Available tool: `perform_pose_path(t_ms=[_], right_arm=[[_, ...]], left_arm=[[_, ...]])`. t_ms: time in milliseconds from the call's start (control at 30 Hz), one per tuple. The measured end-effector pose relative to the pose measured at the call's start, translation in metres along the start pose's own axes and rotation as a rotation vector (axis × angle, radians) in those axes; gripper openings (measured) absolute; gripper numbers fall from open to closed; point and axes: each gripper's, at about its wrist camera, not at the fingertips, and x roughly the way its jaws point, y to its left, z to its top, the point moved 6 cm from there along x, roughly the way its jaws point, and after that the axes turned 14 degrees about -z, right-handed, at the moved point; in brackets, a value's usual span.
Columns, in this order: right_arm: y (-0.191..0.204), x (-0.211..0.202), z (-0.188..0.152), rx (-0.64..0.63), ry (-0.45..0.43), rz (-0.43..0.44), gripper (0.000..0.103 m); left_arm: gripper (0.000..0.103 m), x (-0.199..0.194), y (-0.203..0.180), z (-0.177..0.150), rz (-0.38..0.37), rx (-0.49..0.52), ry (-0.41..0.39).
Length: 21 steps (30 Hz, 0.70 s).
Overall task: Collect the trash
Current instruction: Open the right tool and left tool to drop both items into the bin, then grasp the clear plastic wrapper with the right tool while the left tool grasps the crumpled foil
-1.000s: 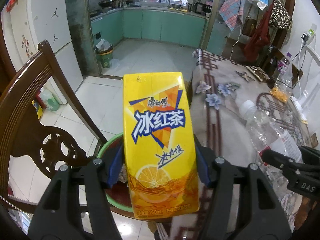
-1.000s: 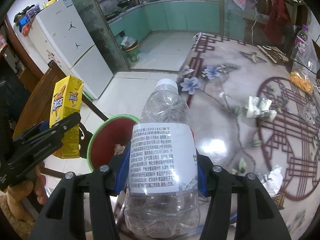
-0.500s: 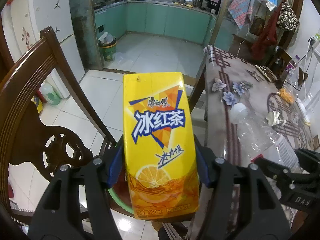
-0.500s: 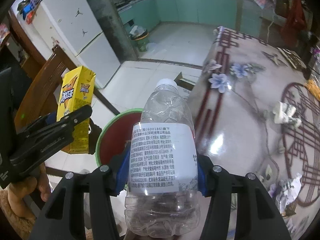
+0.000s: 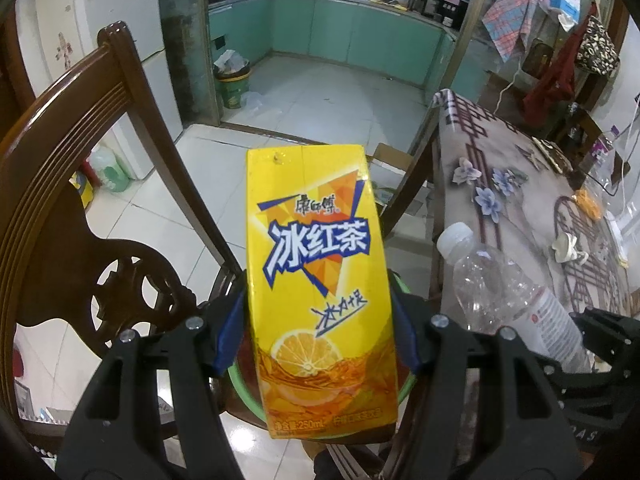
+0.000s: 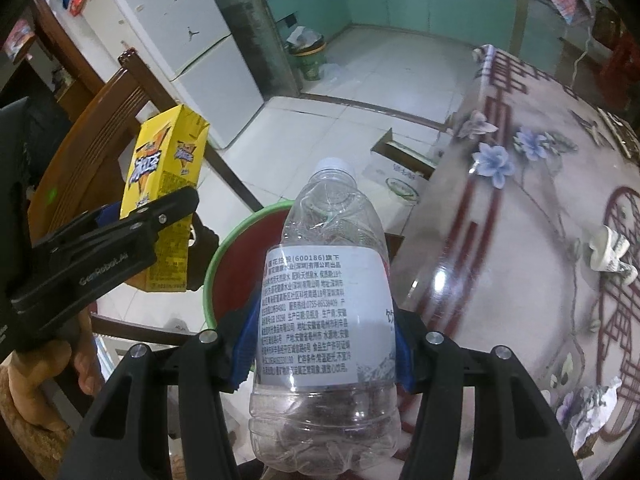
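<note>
Yellow carton [image 5: 320,288] upright between the left gripper's [image 5: 320,332] blue pads, clamped at its lower half, held over the green-rimmed basin [image 6: 224,256] beside the chair [image 5: 80,184]. Clear bottle [image 6: 324,312] cap-forward, pinched at its label by the right gripper [image 6: 324,344], above the basin at the table's [image 6: 520,208] edge. Both grippers tilted downward, side by side.

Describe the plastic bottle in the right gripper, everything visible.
The plastic bottle is clear, thin-walled and dented, with a white screw cap on and a white wrap label printed in dense black text. It looks empty. It stands roughly upright in the right gripper, whose blue pads press on the label from both sides; nothing else touches it. It hangs beside the table edge, with the green-rimmed red basin showing behind it. From the left wrist view it leans, cap toward the yellow tea carton.
</note>
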Motion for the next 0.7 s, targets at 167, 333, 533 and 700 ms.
perform_pose_path(t_ms=[167, 333, 533, 700], right_arm=[[0.000, -0.006, 0.005, 0.003, -0.049, 0.001, 0.073], [-0.012, -0.014, 0.002, 0.019, -0.055, -0.003, 0.073], [-0.038, -0.027, -0.012, 0.066, -0.062, -0.011, 0.073], [-0.053, -0.039, -0.029, 0.091, -0.072, 0.005, 0.073]], left_arm=[[0.087, -0.004, 0.002, 0.001, 0.021, -0.011, -0.022], [0.087, -0.010, -0.006, -0.001, 0.009, -0.009, -0.023], [0.087, -0.023, -0.025, -0.005, -0.003, 0.009, -0.044], [0.087, -0.030, -0.046, -0.014, -0.005, 0.018, -0.052]])
